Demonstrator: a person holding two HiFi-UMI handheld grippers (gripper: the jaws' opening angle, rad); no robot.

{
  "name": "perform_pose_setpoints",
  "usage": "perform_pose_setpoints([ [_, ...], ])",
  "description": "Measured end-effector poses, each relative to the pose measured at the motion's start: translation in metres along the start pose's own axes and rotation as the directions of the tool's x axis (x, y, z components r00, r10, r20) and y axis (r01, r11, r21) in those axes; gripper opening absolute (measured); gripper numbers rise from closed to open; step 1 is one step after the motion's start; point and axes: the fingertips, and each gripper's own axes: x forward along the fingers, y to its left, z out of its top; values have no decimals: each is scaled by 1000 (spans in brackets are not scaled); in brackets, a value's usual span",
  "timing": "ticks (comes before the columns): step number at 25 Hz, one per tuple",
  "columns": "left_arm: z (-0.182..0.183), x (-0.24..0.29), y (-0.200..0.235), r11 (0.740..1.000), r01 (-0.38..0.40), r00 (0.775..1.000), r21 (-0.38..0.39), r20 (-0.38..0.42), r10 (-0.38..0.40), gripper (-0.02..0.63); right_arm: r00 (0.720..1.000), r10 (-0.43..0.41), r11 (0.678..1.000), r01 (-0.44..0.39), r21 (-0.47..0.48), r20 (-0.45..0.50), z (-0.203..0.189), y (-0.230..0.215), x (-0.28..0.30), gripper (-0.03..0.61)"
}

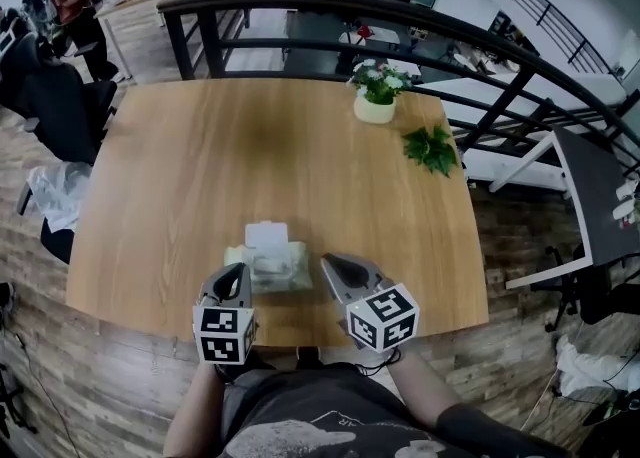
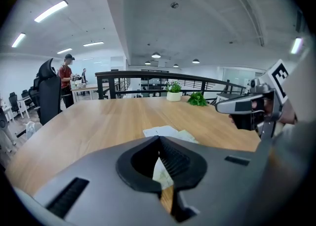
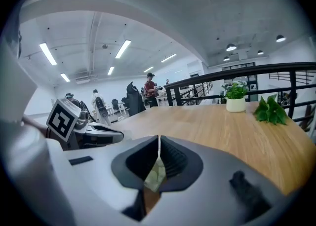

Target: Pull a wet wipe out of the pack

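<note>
1. Wet-wipe pack (image 1: 268, 268): pale green, flat on the bench (image 1: 180, 176), between the two sets of fingers; a white sheet (image 1: 266, 236) stands at its far end.
2. Left gripper (image 1: 240, 270): fingers closed together, tips just beside the pack's left edge.
3. Right gripper (image 1: 328, 263): fingers closed together, tips at the pack's right edge, which shows pale beneath them.
4. Potted plant (image 1: 376, 96), leaf sprig (image 1: 431, 149): well beyond the fingers, far right.

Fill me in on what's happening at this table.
A person holds a grey two-jaw gripper in each hand at the near edge of a light wooden table. The left gripper and right gripper flank a pale green soft wet wipe pack, both with jaws shut. Whether either pinches the pack cannot be told.
</note>
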Motion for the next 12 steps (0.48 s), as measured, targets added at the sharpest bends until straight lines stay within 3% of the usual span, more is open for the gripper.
perform_pose_setpoints([
  [12,-3,-1,12,987,157,987,10,-31,-157,14,992,77,996,-82,-44,-100,-6,53,44,26],
])
